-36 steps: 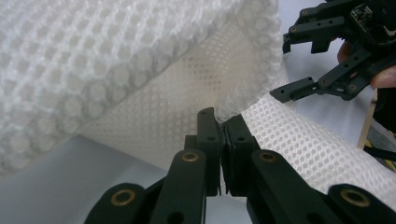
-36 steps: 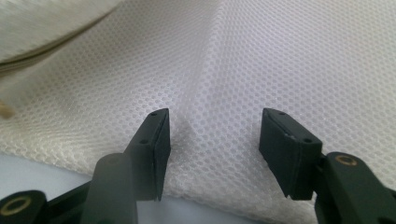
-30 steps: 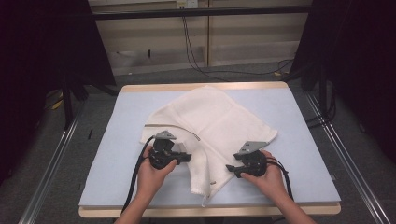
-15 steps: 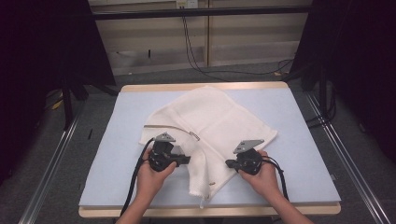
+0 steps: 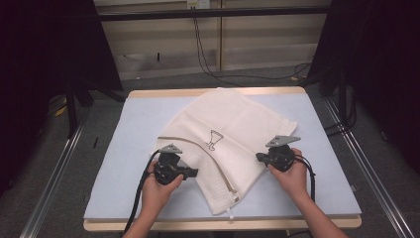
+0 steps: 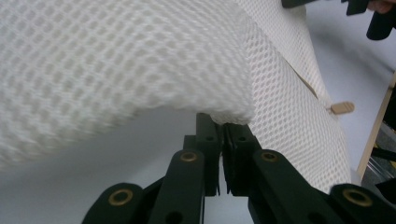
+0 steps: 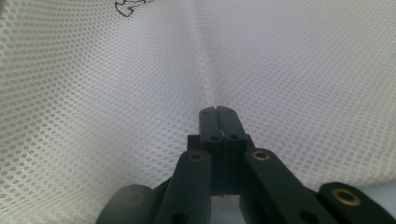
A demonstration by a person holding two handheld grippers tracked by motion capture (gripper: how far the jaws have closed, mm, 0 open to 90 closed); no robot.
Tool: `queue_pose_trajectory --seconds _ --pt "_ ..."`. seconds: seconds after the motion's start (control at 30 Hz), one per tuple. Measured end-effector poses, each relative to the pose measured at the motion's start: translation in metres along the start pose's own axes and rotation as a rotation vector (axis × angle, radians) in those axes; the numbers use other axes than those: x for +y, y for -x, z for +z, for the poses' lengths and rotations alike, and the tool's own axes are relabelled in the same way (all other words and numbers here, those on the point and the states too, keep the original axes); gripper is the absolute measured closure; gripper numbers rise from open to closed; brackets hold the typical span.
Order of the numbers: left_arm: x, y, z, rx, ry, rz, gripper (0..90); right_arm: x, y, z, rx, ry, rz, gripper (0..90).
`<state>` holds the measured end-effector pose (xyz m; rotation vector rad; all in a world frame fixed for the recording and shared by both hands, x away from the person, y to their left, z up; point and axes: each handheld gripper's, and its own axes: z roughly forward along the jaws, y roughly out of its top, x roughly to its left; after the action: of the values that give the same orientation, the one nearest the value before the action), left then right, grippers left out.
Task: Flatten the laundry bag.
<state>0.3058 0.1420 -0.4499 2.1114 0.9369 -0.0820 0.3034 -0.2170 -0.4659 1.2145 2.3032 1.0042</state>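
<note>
A white mesh bag lies across the middle of the pale blue table, with a small black goblet print facing up and a beige zipper running to its near corner. My left gripper is at the bag's near left edge. In the left gripper view it is shut on a lifted fold of the mesh. My right gripper is at the bag's right edge. Seen from its own camera, it is shut on a crease of the mesh.
The table's wooden front edge runs just below the bag's near corner, where a small zipper tab lies. Bare table surface flanks the bag on both sides. Dark stands, metal rails and cables surround the table.
My right gripper has moved right and away from me with the mesh, so the two grippers are farther apart. The bag now lies wider and flatter, and the black print shows.
</note>
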Motion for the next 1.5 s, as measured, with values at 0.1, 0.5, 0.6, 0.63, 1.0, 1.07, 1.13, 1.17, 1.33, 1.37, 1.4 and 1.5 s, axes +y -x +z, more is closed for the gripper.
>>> queue_pose_trajectory --seconds 0.1,0.5,0.6,0.63,1.0,1.07,1.13,1.17,1.33,1.37,1.4,1.5 --pt "-0.002 0.0 -0.001 0.004 -0.016 -0.001 85.7 0.0 0.005 0.001 -0.022 -0.004 -0.007 90.0" --pt "-0.013 -0.008 -0.004 -0.002 -0.044 -0.044 79.5 0.0 0.019 0.004 -0.046 -0.005 0.048 90.0" --pt "-0.014 -0.011 -0.006 0.023 -0.041 -0.042 67.0 0.0 0.018 0.006 -0.055 -0.016 0.036 90.0" --pt "-0.015 -0.011 -0.007 0.016 -0.042 -0.047 64.0 0.0 0.018 0.007 -0.054 -0.018 0.042 90.0" --pt "-0.018 -0.028 -0.016 0.095 -0.086 -0.053 27.3 -0.002 0.028 0.002 -0.095 0.003 0.048 90.0" --pt "-0.017 -0.033 -0.02 0.121 -0.081 -0.051 23.3 -0.002 0.027 0.003 -0.105 0.0 0.027 90.0" --pt "-0.016 -0.035 -0.022 0.142 -0.055 -0.057 22.0 -0.001 0.025 0.004 -0.106 -0.006 0.012 90.0" --pt "-0.016 -0.037 -0.023 0.159 -0.042 -0.052 21.2 -0.001 0.025 0.005 -0.113 -0.01 0.011 90.0" --pt "-0.011 -0.049 -0.035 0.194 -0.028 -0.042 26.1 -0.003 0.025 0.005 -0.097 -0.009 0.01 90.0" --pt "-0.01 -0.051 -0.037 0.198 -0.022 -0.039 26.8 -0.003 0.025 0.005 -0.096 -0.008 0.006 90.0" --pt "-0.008 -0.052 -0.04 0.205 -0.014 -0.038 27.6 -0.003 0.025 0.006 -0.098 -0.009 0.0 90.0" --pt "-0.002 -0.057 -0.04 0.238 0.008 -0.01 29.1 -0.004 0.023 0.007 -0.105 -0.005 -0.011 88.6"
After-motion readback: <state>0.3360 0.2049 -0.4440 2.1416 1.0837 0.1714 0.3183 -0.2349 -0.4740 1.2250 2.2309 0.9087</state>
